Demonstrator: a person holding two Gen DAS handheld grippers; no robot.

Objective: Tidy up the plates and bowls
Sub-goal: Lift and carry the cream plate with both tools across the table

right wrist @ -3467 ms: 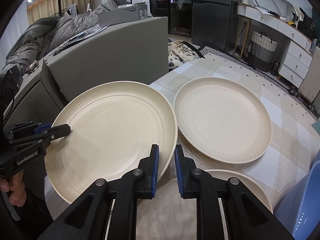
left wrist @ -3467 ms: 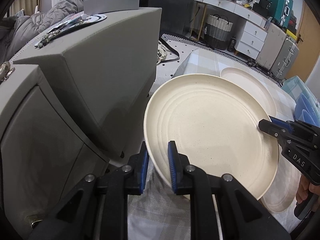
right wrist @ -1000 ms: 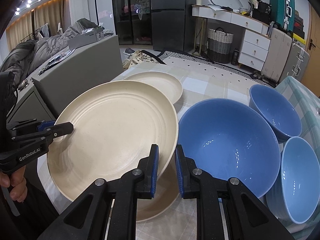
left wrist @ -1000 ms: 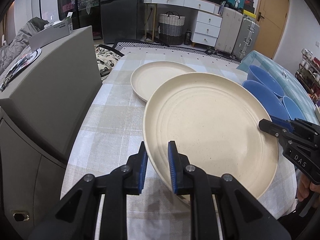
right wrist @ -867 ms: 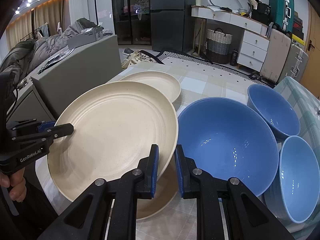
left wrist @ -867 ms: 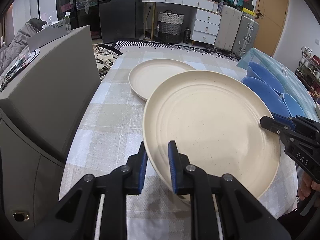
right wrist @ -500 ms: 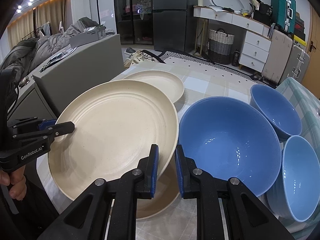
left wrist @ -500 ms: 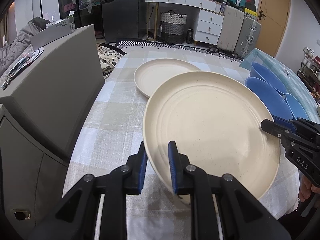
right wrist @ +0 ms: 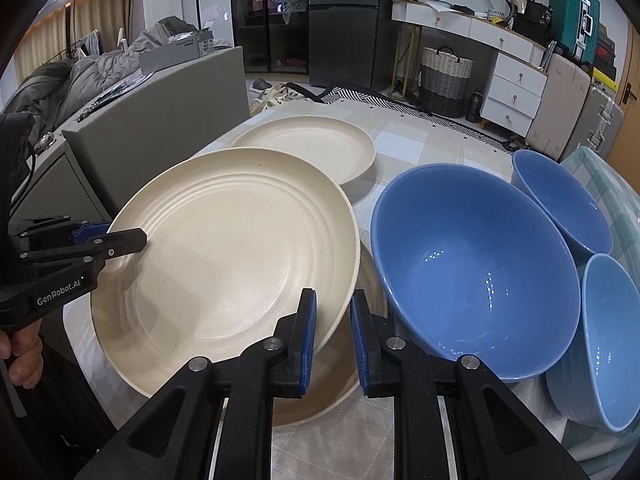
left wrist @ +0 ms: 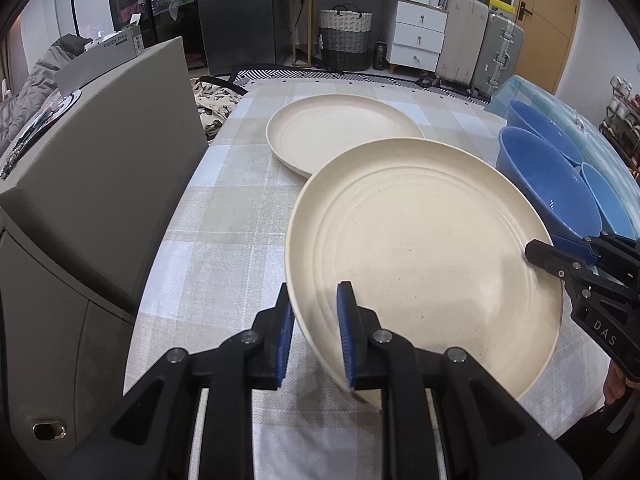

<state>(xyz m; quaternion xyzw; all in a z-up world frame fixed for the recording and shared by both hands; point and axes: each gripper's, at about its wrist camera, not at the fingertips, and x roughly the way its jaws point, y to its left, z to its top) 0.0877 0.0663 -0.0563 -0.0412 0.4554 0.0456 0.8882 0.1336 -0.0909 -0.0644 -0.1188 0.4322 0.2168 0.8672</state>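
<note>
Left tool (left wrist: 312,332) and right tool (right wrist: 332,336) each nearly closed, pinching opposite rims of one cream plate (right wrist: 224,256), held tilted above another plate (right wrist: 320,396) near on the counter (left wrist: 224,216). Third plate (left wrist: 340,136) far, apart. Three blue bowls (right wrist: 476,264) right, unnested. Stacking barely begun, by the look of it.

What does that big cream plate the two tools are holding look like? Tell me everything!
The big plate is round, cream-coloured with tiny dark specks, and has raised rings circling inside its rim. It looks like matte plastic or ceramic. It is lifted and tilted above the checked tablecloth. The left tool pinches one edge and the right tool pinches the opposite edge. Another cream plate lies right underneath it.
</note>
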